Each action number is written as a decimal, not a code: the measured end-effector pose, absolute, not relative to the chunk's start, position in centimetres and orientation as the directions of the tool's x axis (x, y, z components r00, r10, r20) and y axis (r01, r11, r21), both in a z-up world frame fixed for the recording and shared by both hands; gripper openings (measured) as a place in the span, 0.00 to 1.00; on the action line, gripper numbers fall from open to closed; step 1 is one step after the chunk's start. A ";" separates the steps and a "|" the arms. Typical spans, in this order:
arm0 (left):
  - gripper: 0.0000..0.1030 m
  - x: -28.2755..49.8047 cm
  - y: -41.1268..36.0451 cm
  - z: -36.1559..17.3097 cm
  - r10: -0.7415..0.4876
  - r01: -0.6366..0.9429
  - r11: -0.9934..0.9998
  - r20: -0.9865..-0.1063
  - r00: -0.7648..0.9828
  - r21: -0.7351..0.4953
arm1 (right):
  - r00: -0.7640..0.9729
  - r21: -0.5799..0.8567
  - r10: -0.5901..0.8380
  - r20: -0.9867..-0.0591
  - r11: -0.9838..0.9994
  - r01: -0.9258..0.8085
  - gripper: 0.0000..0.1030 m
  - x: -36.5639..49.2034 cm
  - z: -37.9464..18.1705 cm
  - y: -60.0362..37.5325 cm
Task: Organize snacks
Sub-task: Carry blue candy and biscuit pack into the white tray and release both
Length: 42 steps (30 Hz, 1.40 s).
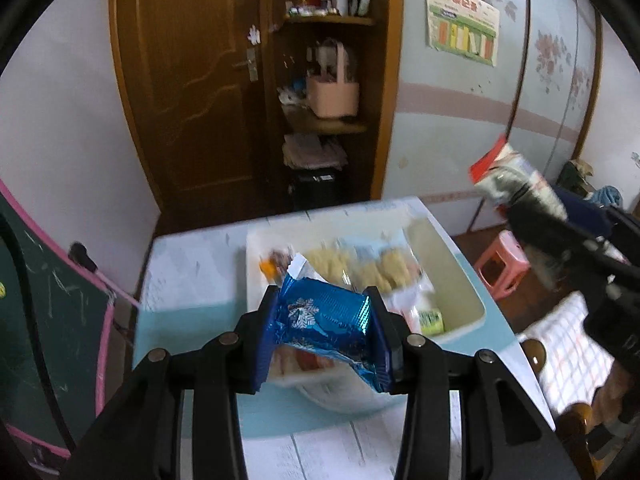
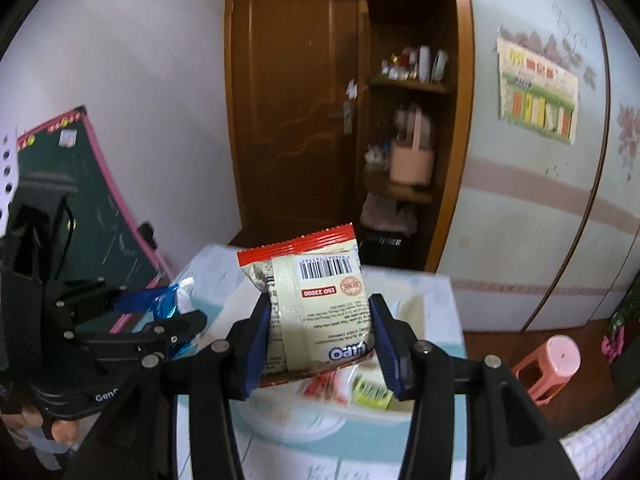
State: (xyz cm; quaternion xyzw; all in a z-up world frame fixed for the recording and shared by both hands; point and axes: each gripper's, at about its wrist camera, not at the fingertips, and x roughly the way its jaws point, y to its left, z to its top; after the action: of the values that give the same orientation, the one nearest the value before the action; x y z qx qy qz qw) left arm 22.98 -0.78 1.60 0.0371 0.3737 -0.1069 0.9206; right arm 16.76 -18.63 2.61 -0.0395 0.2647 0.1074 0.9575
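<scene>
My left gripper (image 1: pixel 325 320) is shut on a shiny blue snack packet (image 1: pixel 326 318) and holds it above the near end of a white bin (image 1: pixel 464 280) on the table. The bin holds several snack packs. My right gripper (image 2: pixel 318 330) is shut on a cream packet with a red top edge and a barcode (image 2: pixel 316 296), held above the same bin (image 2: pixel 416 304). The right gripper with its packet (image 1: pixel 516 180) shows at the right of the left wrist view. The left gripper with the blue packet (image 2: pixel 160 300) shows at the left of the right wrist view.
The table (image 1: pixel 188 276) has a light blue and white cover. A green chalkboard with a pink frame (image 1: pixel 52 320) leans at the left. A pink stool (image 1: pixel 504 260) stands on the floor to the right. A brown door and open shelves (image 1: pixel 328 92) stand behind the table.
</scene>
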 end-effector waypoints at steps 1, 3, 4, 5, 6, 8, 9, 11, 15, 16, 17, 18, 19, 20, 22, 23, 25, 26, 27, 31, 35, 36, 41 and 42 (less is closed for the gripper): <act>0.38 23.5 -0.9 2.1 -0.161 0.220 0.976 -0.690 0.706 -0.002 | 0.840 -0.019 0.181 -0.511 0.975 -0.222 0.47 17.2 3.1 -18.8; 0.38 25.1 -1.2 3.1 -0.145 0.207 0.978 -0.677 0.721 0.011 | 0.846 -0.014 0.176 -0.503 0.977 -0.211 0.47 18.5 4.0 -19.1; 0.38 25.8 -1.3 3.4 -0.141 0.204 0.979 -0.673 0.726 0.015 | 0.845 -0.008 0.175 -0.505 0.978 -0.208 0.47 19.4 4.3 -19.2; 0.39 26.7 -1.5 3.7 -0.132 0.195 0.981 -0.670 0.730 0.020 | 0.844 -0.003 0.174 -0.507 0.979 -0.204 0.47 20.1 4.4 -19.4; 0.39 27.3 -1.7 3.8 -0.129 0.192 0.981 -0.672 0.730 0.020 | 0.839 0.006 0.175 -0.515 0.980 -0.201 0.47 21.1 4.4 -19.4; 0.39 29.0 -2.0 3.8 -0.130 0.189 0.982 -0.682 0.720 0.012 | 0.827 0.028 0.176 -0.535 0.981 -0.190 0.47 22.9 4.0 -19.7; 0.39 30.0 -2.3 3.6 -0.128 0.188 0.982 -0.690 0.712 0.011 | 0.820 0.038 0.176 -0.544 0.982 -0.186 0.47 23.5 3.6 -19.9; 0.39 31.7 -2.9 2.9 -0.121 0.183 0.983 -0.708 0.695 0.011 | 0.796 0.071 0.178 -0.579 0.983 -0.167 0.47 25.8 2.4 -20.4; 0.39 35.0 -4.2 -0.1 -0.100 0.174 0.984 -0.752 0.652 0.021 | 0.749 0.100 0.157 -0.644 0.988 -0.120 0.47 29.5 -0.5 -21.1; 0.39 35.8 -4.4 -1.0 -0.091 0.169 0.985 -0.764 0.639 0.023 | 0.739 0.099 0.149 -0.657 0.989 -0.111 0.47 30.3 -1.2 -21.1; 0.39 36.2 -4.7 -1.8 -0.086 0.165 0.986 -0.768 0.634 0.026 | 0.729 0.100 0.141 -0.670 0.990 -0.100 0.47 31.0 -2.0 -21.2; 0.39 36.9 -4.9 -2.8 -0.077 0.159 0.987 -0.779 0.623 0.030 | 0.716 0.105 0.137 -0.685 0.990 -0.088 0.47 31.9 -3.0 -21.3; 0.40 37.6 -5.0 -3.7 -0.069 0.152 0.988 -0.790 0.609 0.030 | 0.704 0.114 0.138 -0.696 0.990 -0.081 0.48 32.6 -3.8 -21.4; 0.41 38.1 -5.0 -4.5 -0.071 0.148 0.989 -0.798 0.598 0.023 | 0.688 0.128 0.141 -0.712 0.989 -0.071 0.49 33.5 -4.8 -21.5; 0.57 39.1 -4.9 -6.3 -0.086 0.139 0.990 -0.817 0.570 -0.008 | 0.663 0.149 0.151 -0.734 0.987 -0.060 0.50 34.5 -6.4 -21.6; 0.81 39.6 -4.8 -7.2 -0.101 0.141 0.990 -0.831 0.547 -0.028 | 0.641 0.162 0.163 -0.750 0.985 -0.061 0.53 35.2 -7.5 -21.5; 0.98 40.4 -4.7 -9.1 -0.132 0.140 0.988 -0.854 0.503 -0.070 | 0.614 0.168 0.164 -0.772 0.984 -0.052 0.57 36.0 -8.8 -21.5; 0.98 40.7 -4.6 -10.0 -0.133 0.128 0.989 -0.862 0.488 -0.080 | 0.606 0.161 0.155 -0.781 0.986 -0.045 0.62 36.3 -9.4 -21.5; 0.98 40.8 -4.4 -10.7 -0.130 0.120 0.989 -0.870 0.475 -0.082 | 0.600 0.156 0.150 -0.786 0.987 -0.042 0.65 36.3 -9.9 -21.4; 0.98 41.4 -4.0 -13.2 -0.124 0.096 0.991 -0.896 0.427 -0.091 | 0.587 0.146 0.152 -0.795 0.988 -0.058 0.75 36.2 -11.2 -21.1; 0.98 41.4 -3.4 -14.0 -0.132 0.085 0.991 -0.901 0.413 -0.106 | 0.585 0.144 0.146 -0.798 0.988 -0.050 0.76 36.2 -11.5 -21.2; 0.98 41.3 -3.3 -14.0 -0.134 0.083 0.991 -0.901 0.412 -0.110 | 0.587 0.144 0.143 -0.797 0.989 -0.046 0.76 36.2 -11.5 -21.3; 0.98 40.6 -3.1 -13.2 -0.127 0.079 0.992 -0.894 0.430 -0.103 | 0.595 0.148 0.137 -0.792 0.988 -0.030 0.77 35.9 -11.3 -21.3; 0.98 40.4 -3.1 -12.9 -0.117 0.079 0.993 -0.891 0.439 -0.092 | 0.596 0.150 0.138 -0.791 0.988 -0.031 0.77 35.9 -11.2 -21.3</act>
State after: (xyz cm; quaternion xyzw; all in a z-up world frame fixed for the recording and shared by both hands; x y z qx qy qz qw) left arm 40.35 -3.14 -12.89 -0.0183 0.5265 -0.0577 0.8480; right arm 35.90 -21.34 -11.24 0.0602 0.4467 0.0473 0.8914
